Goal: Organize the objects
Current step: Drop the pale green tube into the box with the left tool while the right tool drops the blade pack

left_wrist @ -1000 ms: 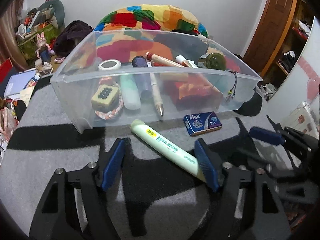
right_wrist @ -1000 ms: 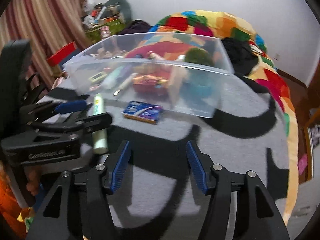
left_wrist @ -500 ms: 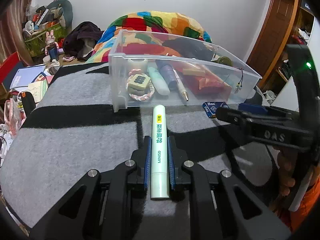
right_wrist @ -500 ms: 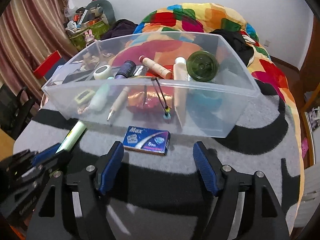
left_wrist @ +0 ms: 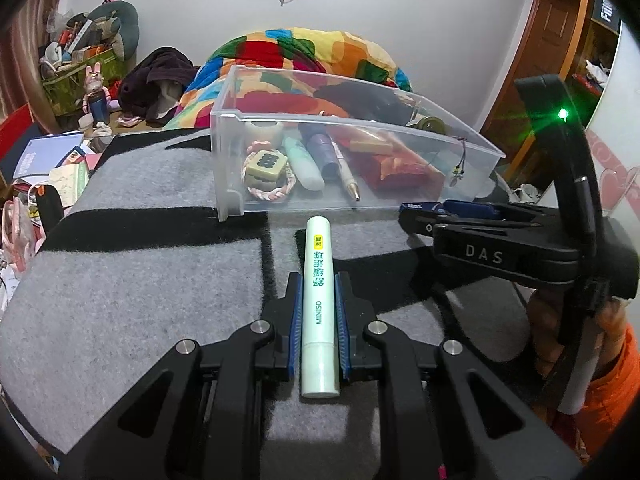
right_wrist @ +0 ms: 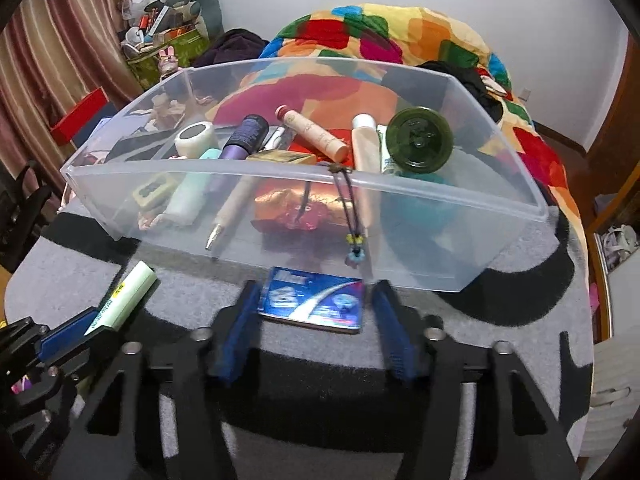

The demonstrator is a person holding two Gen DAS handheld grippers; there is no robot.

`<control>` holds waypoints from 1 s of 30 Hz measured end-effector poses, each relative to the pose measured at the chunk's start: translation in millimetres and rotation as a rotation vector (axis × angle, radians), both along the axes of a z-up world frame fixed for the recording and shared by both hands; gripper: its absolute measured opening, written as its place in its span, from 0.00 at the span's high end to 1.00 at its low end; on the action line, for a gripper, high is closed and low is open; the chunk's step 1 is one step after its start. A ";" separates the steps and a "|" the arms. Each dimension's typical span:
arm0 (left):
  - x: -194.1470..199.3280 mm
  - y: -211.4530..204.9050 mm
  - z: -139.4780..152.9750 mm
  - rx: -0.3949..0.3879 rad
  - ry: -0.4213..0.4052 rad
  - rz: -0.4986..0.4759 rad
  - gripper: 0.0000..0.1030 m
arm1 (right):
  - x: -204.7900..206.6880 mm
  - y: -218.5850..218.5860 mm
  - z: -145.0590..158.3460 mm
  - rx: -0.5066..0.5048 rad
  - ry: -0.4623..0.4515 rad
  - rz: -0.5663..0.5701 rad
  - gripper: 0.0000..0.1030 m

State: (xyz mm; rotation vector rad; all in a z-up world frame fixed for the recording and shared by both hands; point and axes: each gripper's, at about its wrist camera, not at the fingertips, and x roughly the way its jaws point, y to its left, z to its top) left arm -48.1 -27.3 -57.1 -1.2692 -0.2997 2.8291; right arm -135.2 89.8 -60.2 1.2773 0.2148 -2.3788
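Sitting on the grey blanket, the clear bin holds a pen, tubes, a green jar and a red pouch. The left gripper is clamped on the pale green tube — the right gripper has just been closing, its jaws apart astride the blue box beside the bin.

Left gripper points forward and down, its 2 blue pads clamped tight on either flank of the pale green tube, which runs lengthwise between them. Right gripper is angled down too, and its jaws have just been closing in: the blue box sits between the 2 pads, left pad at its edge, a thin gap showing on the right. From the left wrist view, a hand in an orange sleeve grips the right gripper's handle.
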 end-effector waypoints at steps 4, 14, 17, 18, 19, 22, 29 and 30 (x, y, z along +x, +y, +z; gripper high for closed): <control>3.3 -1.6 8.7 0.003 0.019 -0.005 0.86 | 3.0 4.0 2.1 -0.033 -0.007 0.013 0.54; 3.7 -2.5 37.9 0.052 0.088 -0.029 0.86 | 23.6 22.1 15.2 -0.105 0.020 0.031 0.55; 2.4 -0.6 49.2 0.059 0.117 -0.034 0.86 | 30.5 26.5 26.9 -0.123 0.057 0.035 0.55; 2.3 0.4 54.0 0.059 0.130 -0.036 0.86 | 33.4 27.8 32.1 -0.129 0.074 0.037 0.55; 1.7 1.5 57.4 0.058 0.139 -0.038 0.86 | 34.9 28.8 37.1 -0.136 0.089 0.039 0.55; -1.1 3.7 70.1 0.049 0.172 -0.041 0.86 | 37.9 33.2 55.4 -0.173 0.131 0.049 0.55; -21.9 0.5 88.5 0.040 0.210 -0.029 0.86 | 32.7 38.9 90.4 -0.234 0.219 0.024 0.55; -26.0 -0.4 87.9 0.042 0.206 -0.030 0.86 | 29.7 38.2 91.8 -0.236 0.220 0.022 0.54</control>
